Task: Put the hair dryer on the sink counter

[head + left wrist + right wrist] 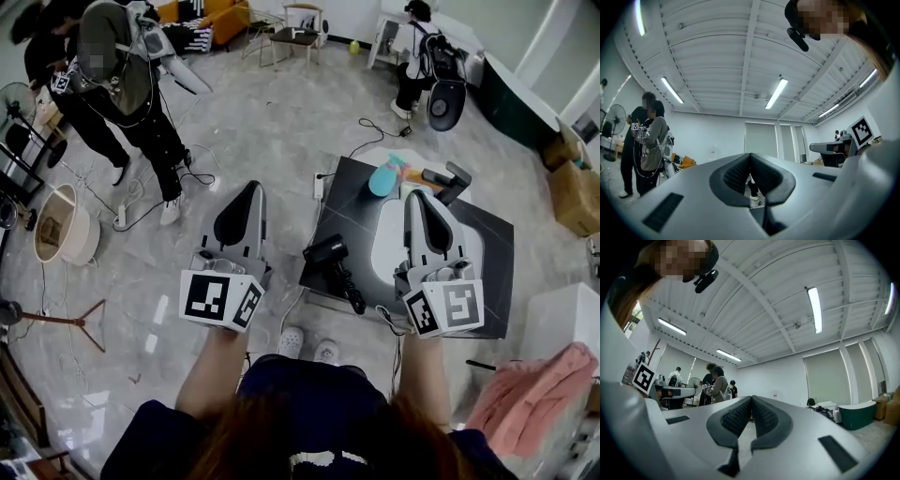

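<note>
Far left, a pale bucket (62, 225) and a standing person (122, 84) with trailing floor cables sit well apart from me, so that side gives plenty of room to swing. My left gripper (247, 192) hangs over bare floor, left of the worktop (492, 253). Its own view looks up at the ceiling, and its pads (740, 173) are pressed together with nothing between them. I judge it is parked there simply to keep out of the way. Next comes the black hair dryer (334, 262), which lies on the dark worktop at the near left corner. Its body sits just inside the left edge and its handle points toward the front edge. Going by that, I reckon the placing is done, though it lies close enough to the rim that a nudge could tip it off. Right of it is the white sink basin (386, 246), with a teal bottle (384, 176) and a black faucet (452, 182) at the back. That leaves only a narrow strip of counter around the bowl. My right gripper (417, 199) is held above the basin, clamped on nothing and also tilted up toward the ceiling. Far right, a pink cloth (534, 398) lies on a white surface, clear of my path.
</note>
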Available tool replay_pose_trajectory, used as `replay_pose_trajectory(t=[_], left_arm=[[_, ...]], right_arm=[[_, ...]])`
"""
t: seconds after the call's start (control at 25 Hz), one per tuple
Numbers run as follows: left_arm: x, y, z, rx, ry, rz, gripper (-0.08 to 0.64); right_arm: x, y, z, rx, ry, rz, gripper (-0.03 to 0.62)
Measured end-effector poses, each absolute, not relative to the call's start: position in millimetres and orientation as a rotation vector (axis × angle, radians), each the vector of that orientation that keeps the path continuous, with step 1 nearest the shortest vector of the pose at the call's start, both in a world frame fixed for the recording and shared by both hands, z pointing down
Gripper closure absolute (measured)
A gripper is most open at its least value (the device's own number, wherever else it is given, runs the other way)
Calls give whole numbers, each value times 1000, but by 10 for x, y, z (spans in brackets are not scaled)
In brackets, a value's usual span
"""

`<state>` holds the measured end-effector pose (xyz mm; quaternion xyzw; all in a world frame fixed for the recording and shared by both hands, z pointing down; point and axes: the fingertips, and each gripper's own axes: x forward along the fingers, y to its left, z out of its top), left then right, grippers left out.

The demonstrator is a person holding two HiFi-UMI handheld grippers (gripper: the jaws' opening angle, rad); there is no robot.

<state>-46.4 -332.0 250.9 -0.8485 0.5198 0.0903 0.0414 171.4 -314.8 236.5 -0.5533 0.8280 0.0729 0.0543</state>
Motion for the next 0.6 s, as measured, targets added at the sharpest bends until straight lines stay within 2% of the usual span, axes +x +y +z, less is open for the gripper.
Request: replay_pose_trajectory(t=[0.6], left_arm=[[-435, -3223, 2472, -2578, 1592, 284, 548]], right_arm=[[1737, -3091, 2275, -1689, 2517, 267, 577]])
